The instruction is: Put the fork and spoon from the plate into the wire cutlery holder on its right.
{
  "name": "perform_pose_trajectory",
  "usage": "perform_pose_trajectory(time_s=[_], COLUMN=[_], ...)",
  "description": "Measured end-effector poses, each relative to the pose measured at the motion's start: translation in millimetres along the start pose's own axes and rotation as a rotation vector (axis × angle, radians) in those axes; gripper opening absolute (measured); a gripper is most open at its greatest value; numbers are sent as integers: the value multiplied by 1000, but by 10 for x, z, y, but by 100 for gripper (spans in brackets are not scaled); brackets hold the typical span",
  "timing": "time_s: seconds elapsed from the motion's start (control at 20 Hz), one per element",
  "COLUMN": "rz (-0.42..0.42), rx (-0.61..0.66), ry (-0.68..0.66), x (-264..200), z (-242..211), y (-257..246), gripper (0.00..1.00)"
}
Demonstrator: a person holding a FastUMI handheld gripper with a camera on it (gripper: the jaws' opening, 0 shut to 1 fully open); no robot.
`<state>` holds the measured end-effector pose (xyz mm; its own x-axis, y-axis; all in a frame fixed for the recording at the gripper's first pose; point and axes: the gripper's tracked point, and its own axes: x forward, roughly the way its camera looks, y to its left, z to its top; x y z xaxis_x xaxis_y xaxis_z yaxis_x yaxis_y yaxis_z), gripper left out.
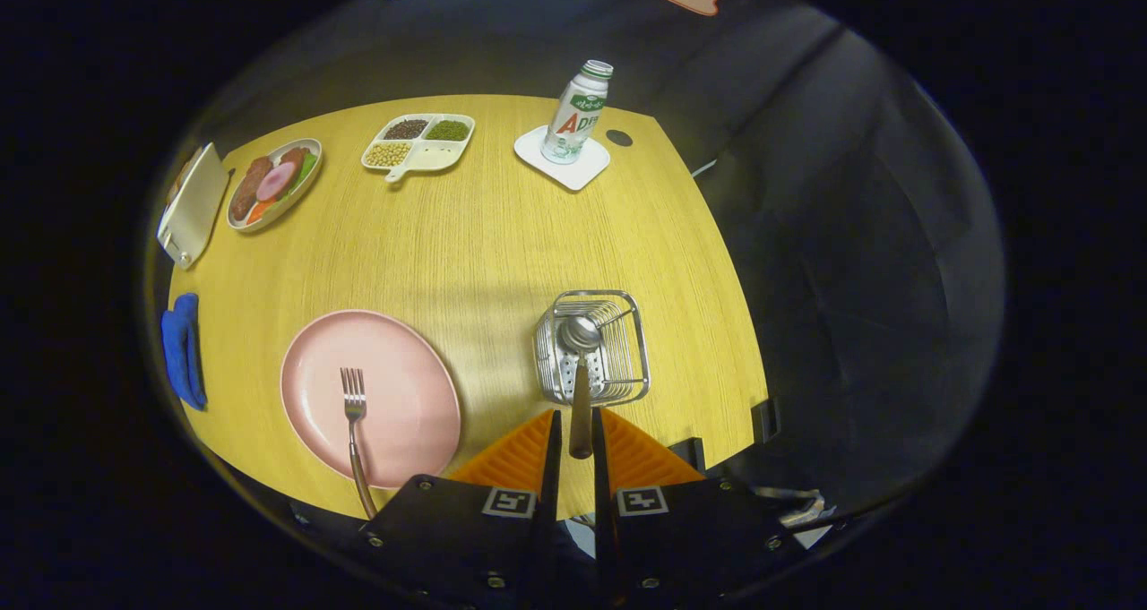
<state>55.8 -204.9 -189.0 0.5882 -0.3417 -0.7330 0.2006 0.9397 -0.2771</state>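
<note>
My gripper (574,431) is shut on the spoon (581,359), both fingers pressing its handle. The spoon's bowl points ahead and hangs over the wire cutlery holder (627,368), which stands on the wooden table just beyond my fingers. The pink plate (403,413) lies to the left of the holder. On it rests the fork (354,404), tines pointing away and its handle sticking out over the plate's near rim.
At the far side of the table stand a bottle (580,113) on a white coaster (573,173), a divided tray of beans (419,144) and a plate of food (273,184). A white board (193,205) and a blue cloth (182,348) lie at the left edge.
</note>
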Motion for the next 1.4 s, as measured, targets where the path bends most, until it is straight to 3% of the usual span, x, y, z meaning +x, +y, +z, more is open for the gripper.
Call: perform_pose_trajectory(time_s=[0.7,1.4], rz=[99,243], rx=[-149,-150], ry=[0,108], x=[-155,58], z=[-165,-726], y=[974,1791], gripper=[19,19])
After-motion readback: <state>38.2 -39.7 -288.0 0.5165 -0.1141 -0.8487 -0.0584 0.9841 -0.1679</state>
